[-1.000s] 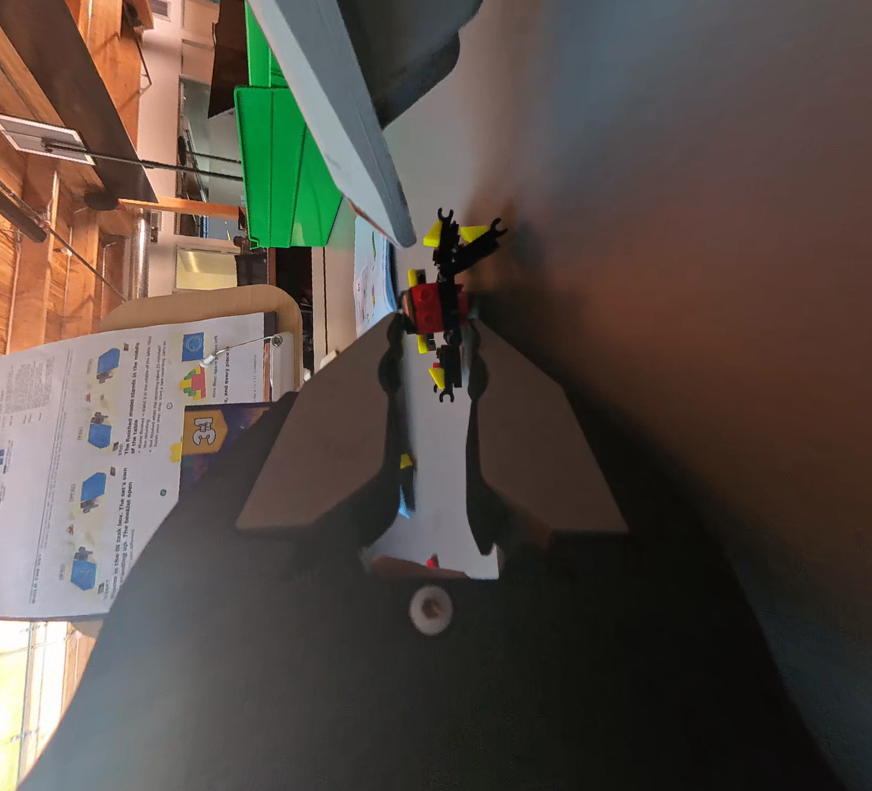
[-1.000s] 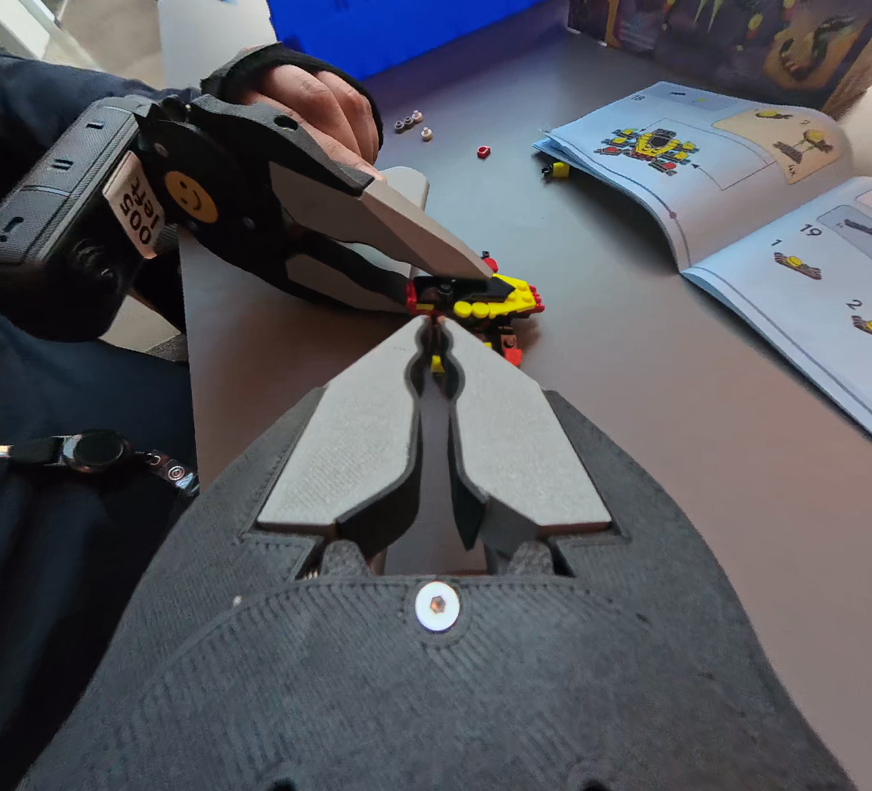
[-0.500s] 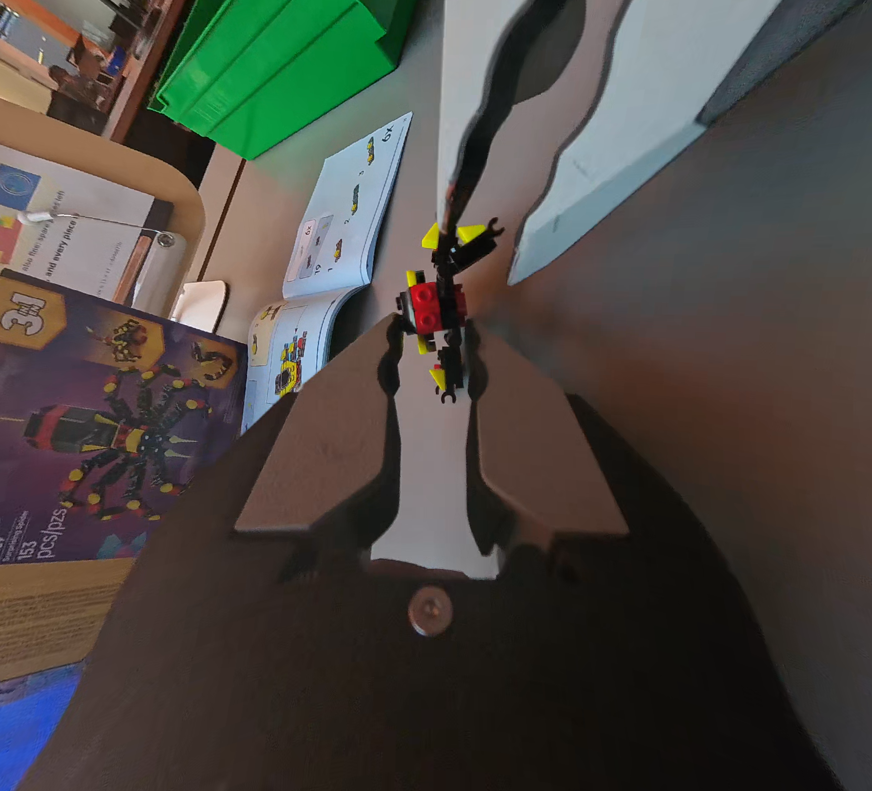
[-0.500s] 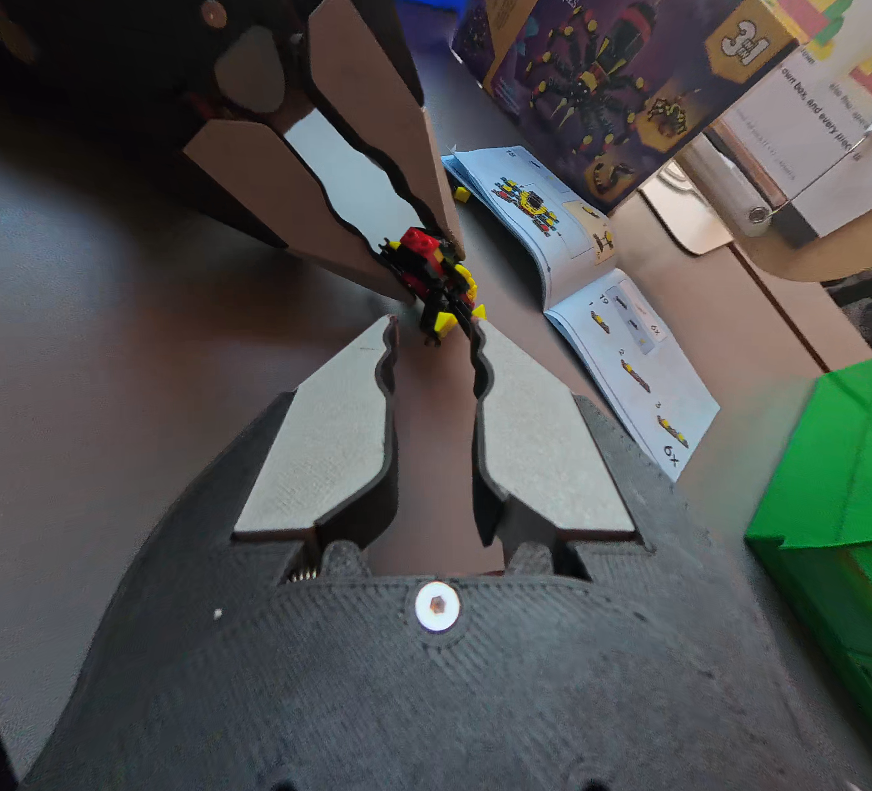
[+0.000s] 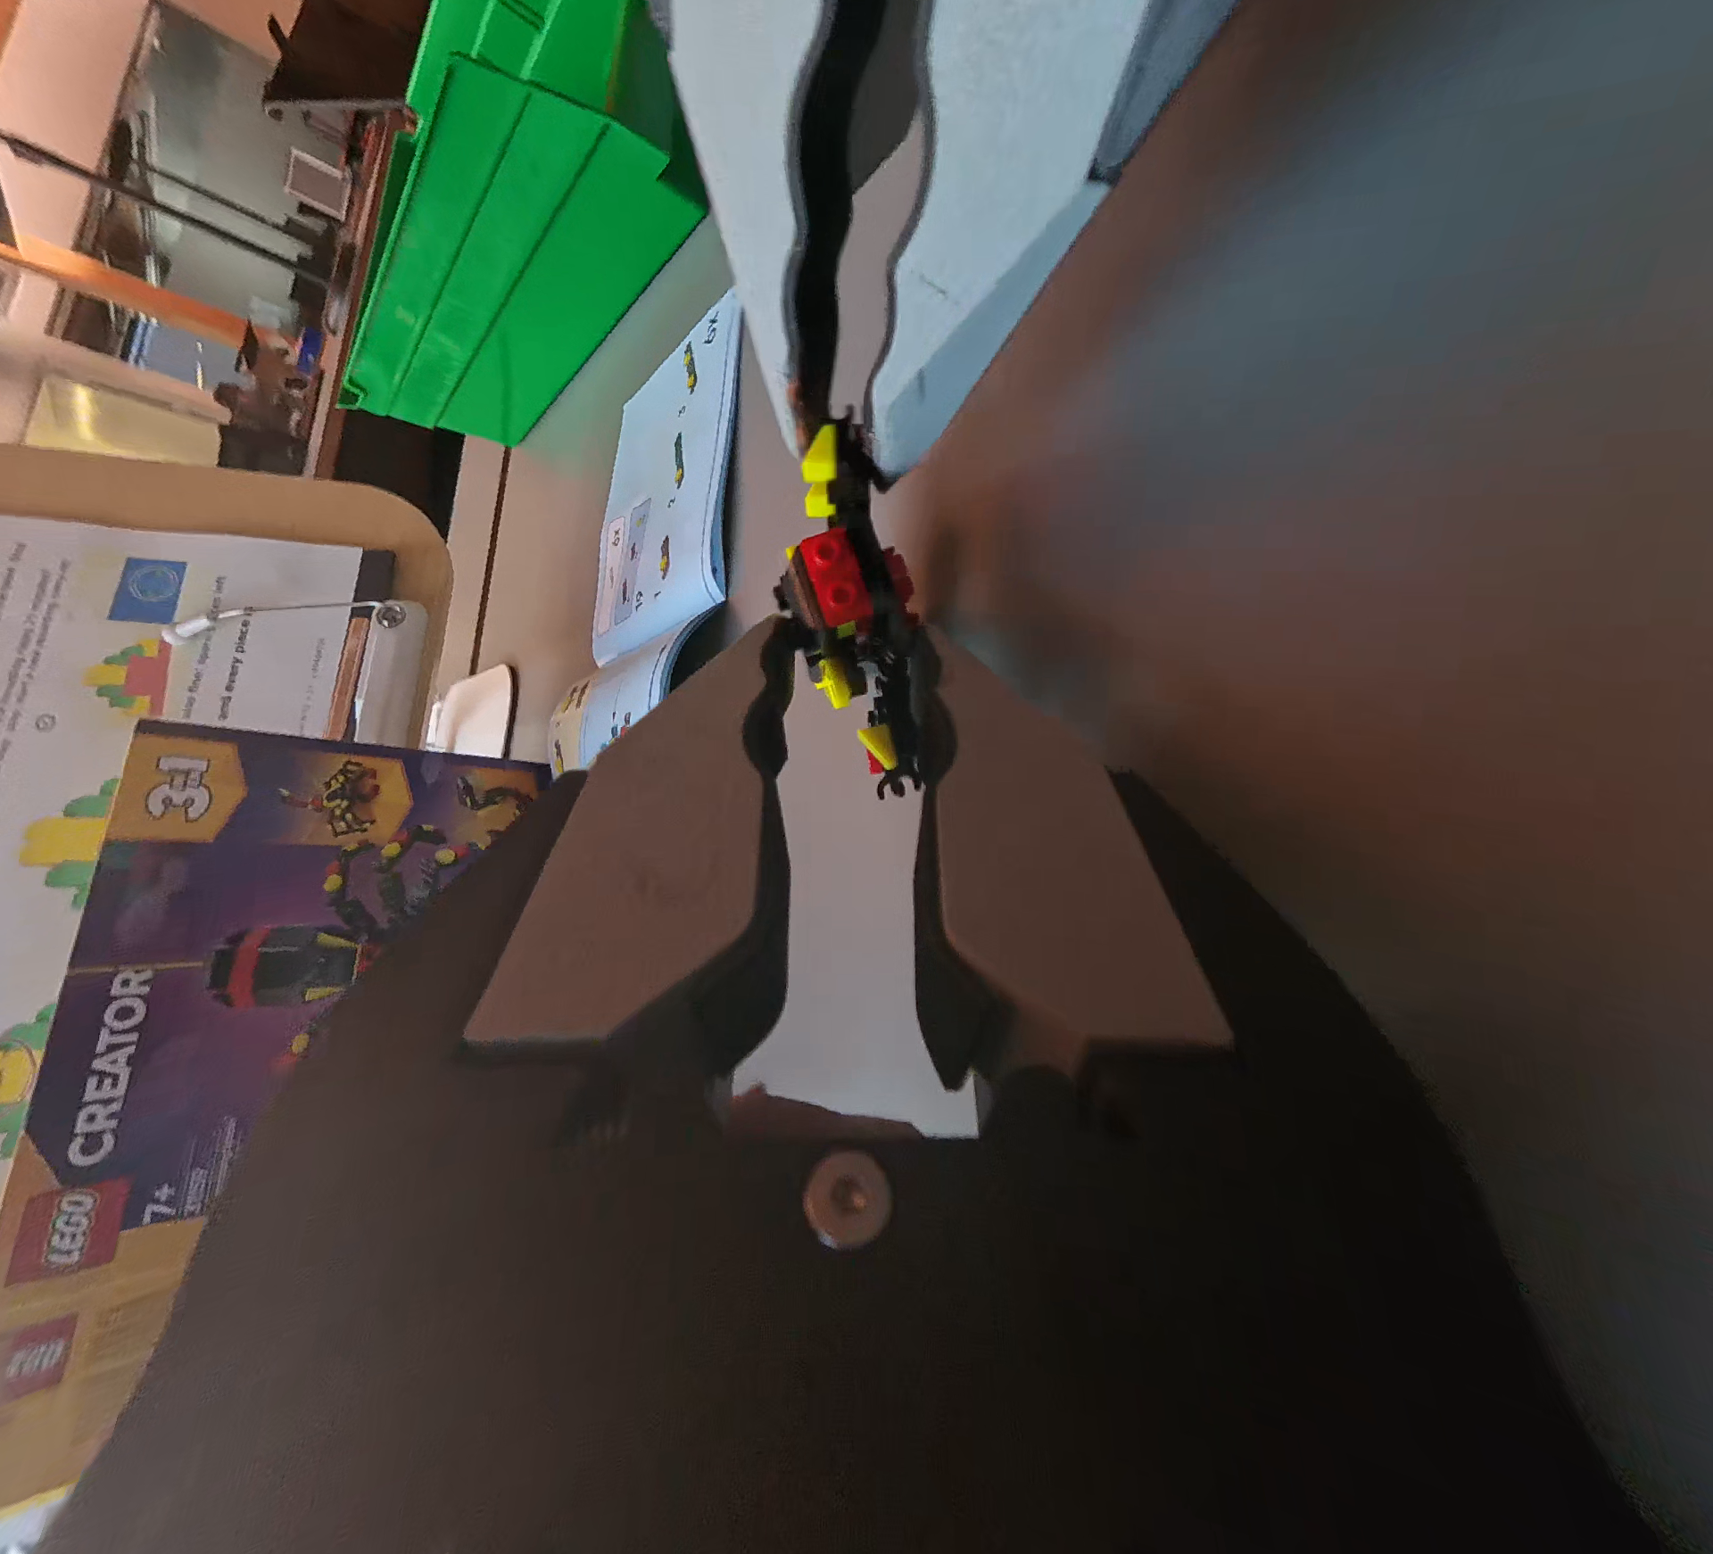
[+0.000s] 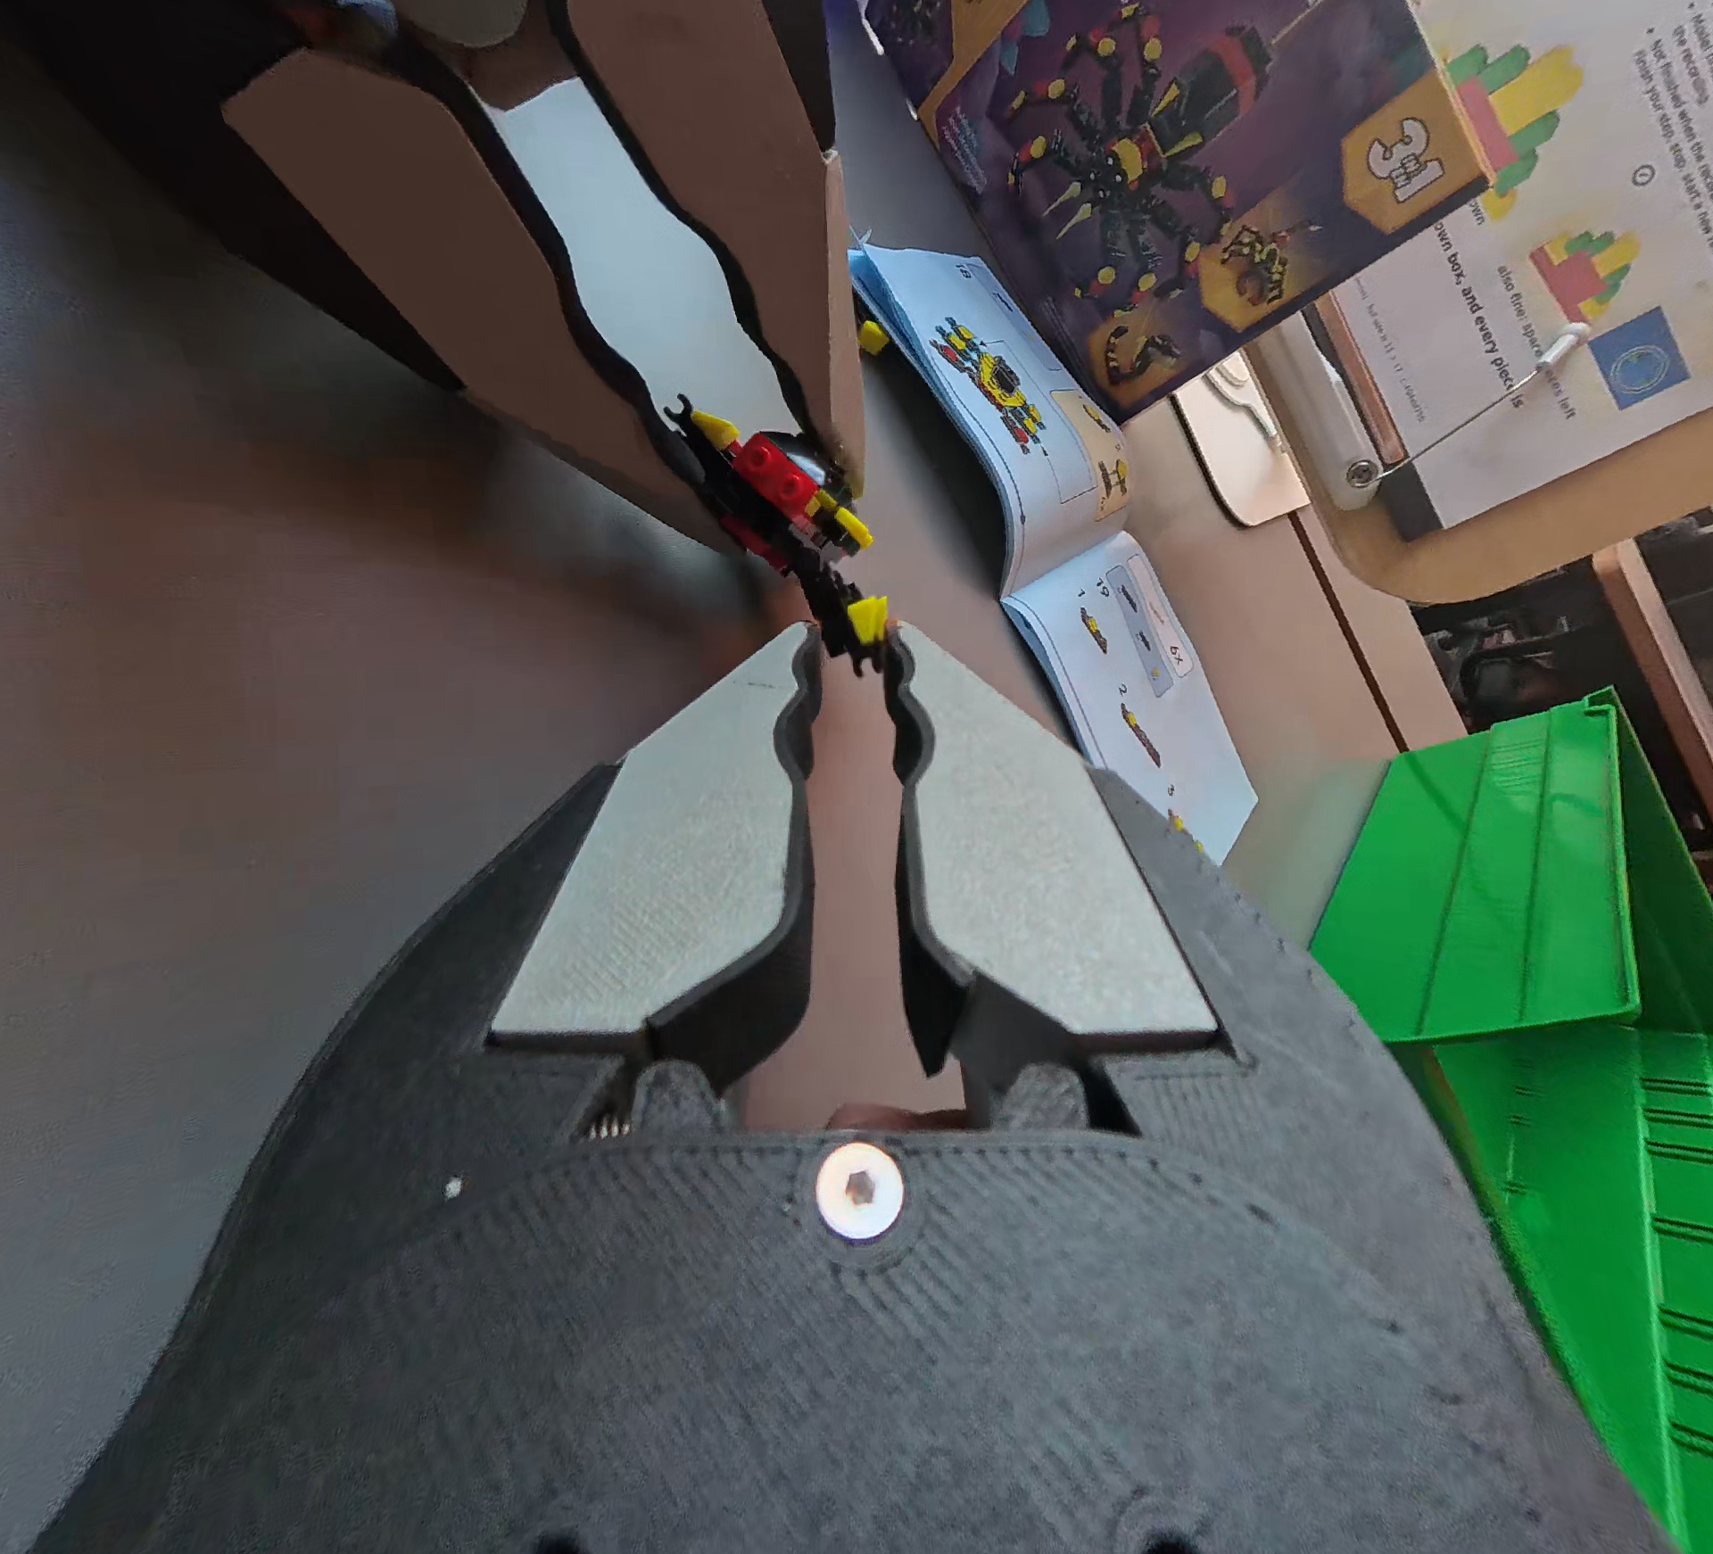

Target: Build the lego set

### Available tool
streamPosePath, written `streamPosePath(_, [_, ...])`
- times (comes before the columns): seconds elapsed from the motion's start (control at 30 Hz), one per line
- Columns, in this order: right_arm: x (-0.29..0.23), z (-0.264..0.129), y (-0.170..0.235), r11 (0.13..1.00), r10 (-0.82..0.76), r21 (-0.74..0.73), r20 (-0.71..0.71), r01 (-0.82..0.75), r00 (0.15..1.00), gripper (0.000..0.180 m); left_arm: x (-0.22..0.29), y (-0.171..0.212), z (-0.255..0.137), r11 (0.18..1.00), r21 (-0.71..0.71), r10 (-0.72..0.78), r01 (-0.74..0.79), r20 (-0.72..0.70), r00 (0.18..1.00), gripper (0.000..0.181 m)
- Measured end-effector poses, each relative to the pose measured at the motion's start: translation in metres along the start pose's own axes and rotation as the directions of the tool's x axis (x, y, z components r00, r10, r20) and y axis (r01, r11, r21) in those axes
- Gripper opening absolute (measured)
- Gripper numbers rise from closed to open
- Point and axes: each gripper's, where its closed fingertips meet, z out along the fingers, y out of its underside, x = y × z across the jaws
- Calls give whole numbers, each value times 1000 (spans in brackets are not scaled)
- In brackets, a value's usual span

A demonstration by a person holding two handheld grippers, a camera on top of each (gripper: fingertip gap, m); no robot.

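A small black, red and yellow lego model (image 5: 839, 583) hangs in the air between both grippers. My left gripper (image 5: 848, 648) is shut on its body; in the right wrist view the left gripper (image 6: 769, 490) comes in from the top, holding the model (image 6: 774, 471). My right gripper (image 6: 851, 636) is shut on a black leg with a yellow tip (image 6: 862, 620) that sticks out of the model. In the left wrist view the right gripper (image 5: 839, 444) reaches in from above, its jaws almost together on that leg.
An open instruction booklet (image 6: 1066, 490) lies on the dark table (image 6: 278, 536), and it shows in the left wrist view too (image 5: 667, 508). Behind it stand the purple lego box (image 6: 1159, 119) and a clipboard with a printed sheet (image 6: 1576, 166). Green bins (image 6: 1529, 907) stand to the side. Only a small space, under 4 cm, lies between the two pairs of fingers.
Both grippers have turned and tilted with the model. The right gripper's jaws, wider apart half a second ago, have closed on the model's leg. The left still holds the body.
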Motion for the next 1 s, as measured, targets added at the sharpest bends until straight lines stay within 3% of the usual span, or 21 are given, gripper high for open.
streamPosePath(0.1, [-9, -1, -3, 994, -108, 32, 16, 107, 994, 12, 7, 1, -5, 993, 25, 117, -117, -15, 993, 22])
streamPosePath(0.2, [-11, -3, -3, 968, -244, 46, -56, 247, 968, 11, 8, -1, -6, 995, 12, 94, -94, -2, 996, 22])
streamPosePath(0.5, [-11, -4, 2, 975, -221, 11, -48, 222, 974, 8, 6, -3, -1, 999, 1, 49, -49, 16, 999, 22])
streamPosePath(0.83, [-16, -3, 0, 959, -282, 12, -67, 284, 957, 10, 9, -3, -1, 973, -28, 229, -228, 68, 971, 22])
streamPosePath(1.0, [-15, -3, 1, 968, -250, 23, -51, 251, 967, 10, 9, -5, -1, 989, -6, 151, -151, 47, 987, 22])
